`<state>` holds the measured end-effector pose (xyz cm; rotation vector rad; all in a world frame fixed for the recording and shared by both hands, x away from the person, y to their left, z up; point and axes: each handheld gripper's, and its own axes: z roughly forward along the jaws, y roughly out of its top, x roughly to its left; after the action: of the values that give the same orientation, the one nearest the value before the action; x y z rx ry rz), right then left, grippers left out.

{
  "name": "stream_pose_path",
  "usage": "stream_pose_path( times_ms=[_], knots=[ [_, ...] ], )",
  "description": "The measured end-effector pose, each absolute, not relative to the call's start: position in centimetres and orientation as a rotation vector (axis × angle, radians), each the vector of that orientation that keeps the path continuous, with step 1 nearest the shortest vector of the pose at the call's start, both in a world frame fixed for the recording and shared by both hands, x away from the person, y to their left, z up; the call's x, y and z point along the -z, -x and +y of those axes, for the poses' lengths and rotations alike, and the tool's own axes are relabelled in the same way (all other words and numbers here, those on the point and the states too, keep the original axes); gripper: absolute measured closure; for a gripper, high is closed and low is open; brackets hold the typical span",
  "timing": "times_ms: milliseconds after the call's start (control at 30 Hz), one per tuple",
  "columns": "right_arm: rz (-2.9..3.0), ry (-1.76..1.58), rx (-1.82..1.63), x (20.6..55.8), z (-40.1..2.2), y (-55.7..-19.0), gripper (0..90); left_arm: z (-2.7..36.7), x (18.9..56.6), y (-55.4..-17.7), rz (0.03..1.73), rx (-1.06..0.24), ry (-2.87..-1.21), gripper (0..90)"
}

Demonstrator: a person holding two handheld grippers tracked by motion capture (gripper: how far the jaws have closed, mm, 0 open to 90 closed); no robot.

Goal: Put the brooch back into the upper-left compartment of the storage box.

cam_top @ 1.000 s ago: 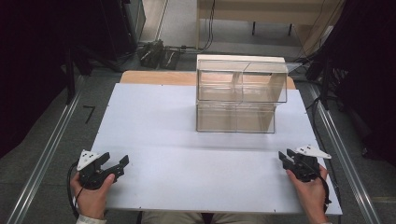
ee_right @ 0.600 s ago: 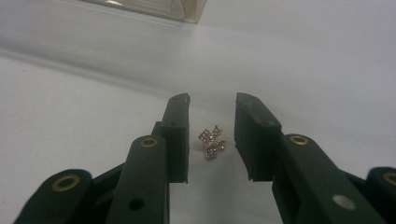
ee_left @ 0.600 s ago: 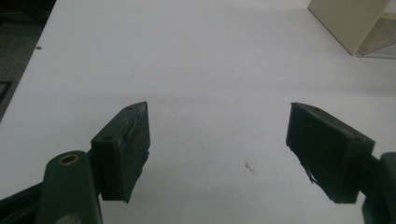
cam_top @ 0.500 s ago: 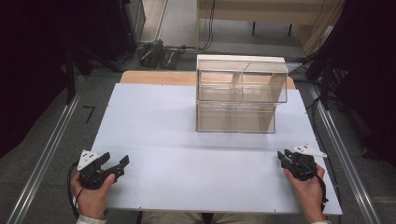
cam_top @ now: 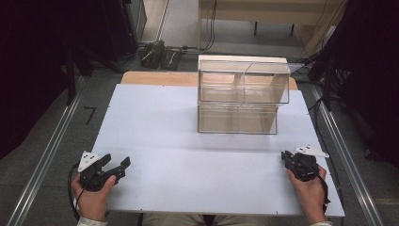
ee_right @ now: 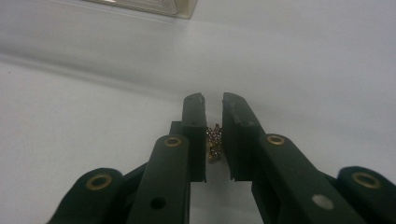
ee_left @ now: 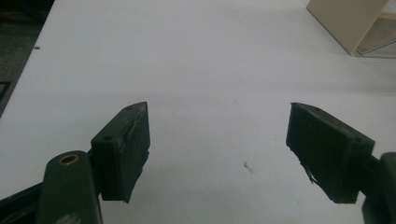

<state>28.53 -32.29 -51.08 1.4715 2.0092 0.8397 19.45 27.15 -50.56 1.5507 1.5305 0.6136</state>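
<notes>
A small gold, sparkling trinket (ee_right: pixel 214 141) sits between the pads of my right gripper (ee_right: pixel 214 105). The jaws have just been closing and now stand almost together, with the trinket filling the narrow gap. In the high view the right gripper (cam_top: pixel 286 156) rests at the near right of the white table (cam_top: pixel 155 122), held in a hand. My left gripper (cam_top: pixel 117 164) lies at the near left, also in a hand. Its jaws stand wide apart over bare table, with nothing between them (ee_left: pixel 217 140).
Two clear plastic boxes (cam_top: pixel 242 94) are stacked at the far middle-right of the table. Their beige corner (ee_left: pixel 345 23) is far off in the left gripper view. Metal rails run along both sides of the table. A wooden strip borders the far edge.
The right gripper's jaws have drawn closer together. Neither hand has shifted, and the left gripper's jaws stay wide.
</notes>
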Motion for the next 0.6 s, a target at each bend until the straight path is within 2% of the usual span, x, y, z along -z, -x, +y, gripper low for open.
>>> stream_pose_path(
  times_ms=[133,167,200,600],
  knots=[
    [2.002,-1.486,-0.849,50.96,-32.48,-28.5,80.1,27.15,50.55,-19.44,1.53,-0.612,-1.551,23.0],
    [1.992,-1.496,-0.853,50.87,-32.63,-28.45,85.8,27.15,50.55,-19.44,1.528,-0.613,-1.55,23.0],
    [1.988,-1.5,-0.86,50.81,-32.72,-28.42,86.4,27.15,50.55,-19.44,1.528,-0.613,-1.55,23.0],
    [1.988,-1.513,-0.89,50.63,-33.12,-28.38,86.9,27.19,50.51,-19.41,1.527,-0.613,-1.547,23.0]
  ],
)
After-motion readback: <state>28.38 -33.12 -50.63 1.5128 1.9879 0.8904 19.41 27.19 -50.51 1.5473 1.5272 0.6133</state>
